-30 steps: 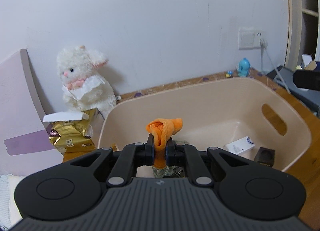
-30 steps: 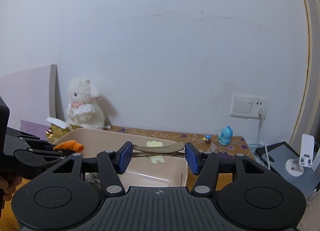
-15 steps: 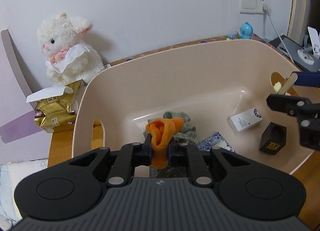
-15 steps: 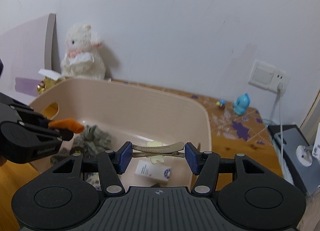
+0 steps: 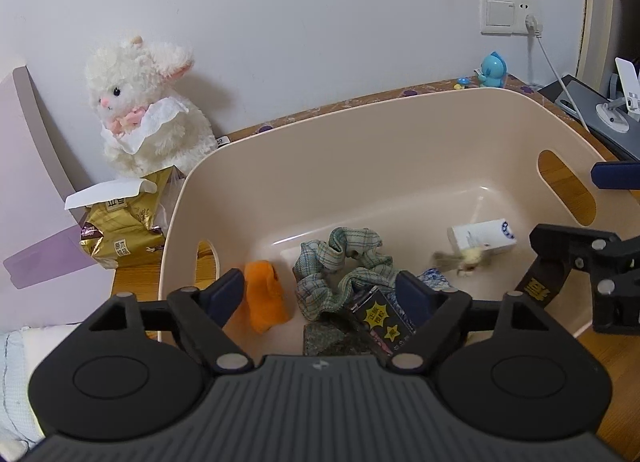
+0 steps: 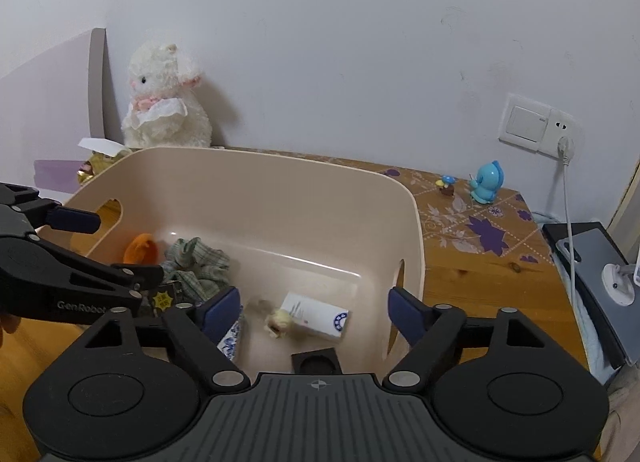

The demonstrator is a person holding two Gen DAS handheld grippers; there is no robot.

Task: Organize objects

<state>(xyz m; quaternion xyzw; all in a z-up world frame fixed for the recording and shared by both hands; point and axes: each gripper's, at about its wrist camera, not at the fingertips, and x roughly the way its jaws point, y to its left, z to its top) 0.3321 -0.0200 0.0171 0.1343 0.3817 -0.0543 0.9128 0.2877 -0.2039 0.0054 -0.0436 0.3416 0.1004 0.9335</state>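
Note:
A beige plastic bin (image 5: 360,109) (image 6: 280,159) sits on the wooden table. My left gripper (image 5: 320,294) is open over the bin's near left side, and an orange cloth piece (image 5: 264,302) (image 6: 140,250) lies on the bin floor just beyond its left finger. My right gripper (image 6: 314,308) hangs open above the bin's right half. A hair clip with a yellow charm (image 6: 276,322) (image 5: 464,260) shows blurred, low in the bin beside a white box (image 6: 316,316) (image 5: 484,238). Neither gripper holds anything.
The bin also holds a plaid cloth (image 5: 344,262), a black starred box (image 5: 380,318) and a small black cube (image 6: 316,362). A white plush toy (image 5: 140,121) and a gold packet (image 5: 120,221) stand behind the bin's left. A blue figurine (image 6: 486,181), a cable and a tablet (image 6: 592,262) are at the right.
Both grippers have opened. The orange cloth piece left the left gripper and lies in the bin. The hair clip left the right gripper and dropped into the bin.

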